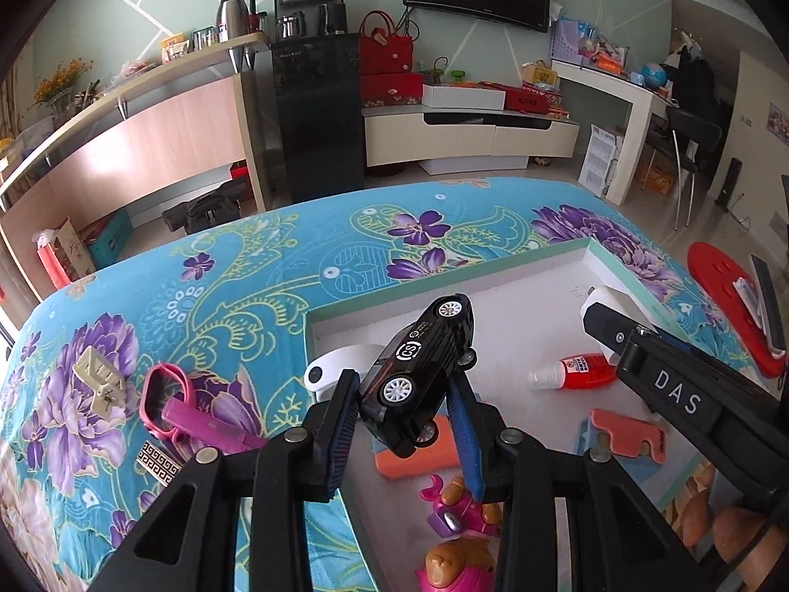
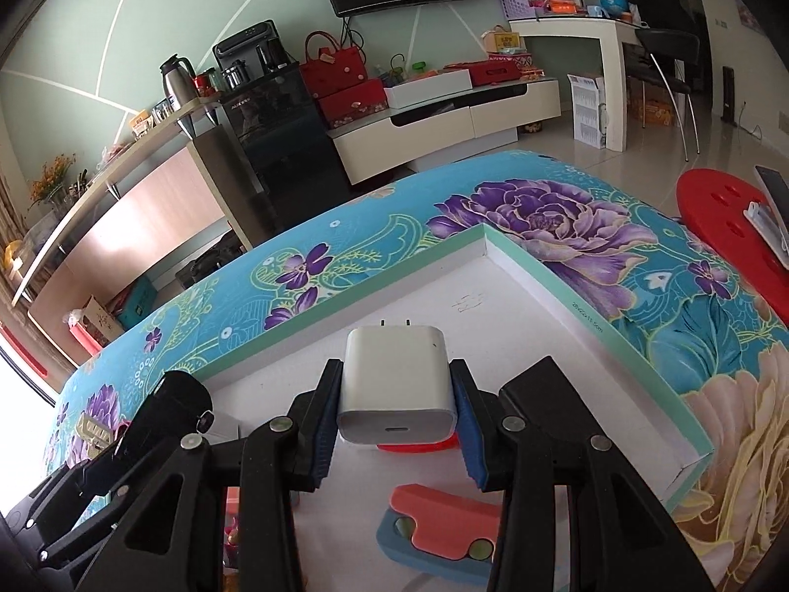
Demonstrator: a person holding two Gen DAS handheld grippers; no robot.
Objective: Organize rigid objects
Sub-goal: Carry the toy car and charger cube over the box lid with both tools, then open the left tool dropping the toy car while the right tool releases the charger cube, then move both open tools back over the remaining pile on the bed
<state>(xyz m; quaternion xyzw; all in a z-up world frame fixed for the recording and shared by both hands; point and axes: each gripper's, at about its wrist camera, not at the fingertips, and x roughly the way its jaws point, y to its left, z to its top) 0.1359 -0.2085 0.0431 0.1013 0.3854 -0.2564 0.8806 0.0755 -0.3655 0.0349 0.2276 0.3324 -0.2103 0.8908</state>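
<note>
The left hand-held gripper (image 1: 404, 414) is closed on a black toy car (image 1: 419, 375), pads on its nose and tail, the car tilted and lifted over the near left part of a shallow box (image 1: 444, 291). A round "CS" badge shows on the car's side, with small print beside it too fine to read. The right hand-held gripper (image 2: 394, 404) is clamped on a white charger (image 2: 394, 385), pads on its two flat sides, prongs pointing away, port facing the camera. It also hangs over the box, toward its far right corner. From the left view the right gripper's arm carries the letters "DAS".

The box is white inside with a mint-green rim and lies on a worktop covered by a blue floral cloth (image 1: 246, 266). Small print runs along its right rim in the right view, roughly a size marking, not clearly legible. Inside it lie a red glue bottle (image 1: 577, 370) with a white cap and a label I cannot read, a white oval gadget (image 1: 340, 365) against the left wall, an orange block (image 1: 409, 459) under the car, a coral-and-blue piece (image 2: 444, 528) and pink doll toys (image 1: 458, 508) at the near edge.

Outside the box, left on the cloth, lie a beige hair claw (image 1: 98, 380), pink scissors (image 1: 187, 409) and a small tile with a Greek-key pattern (image 1: 158, 461).
</note>
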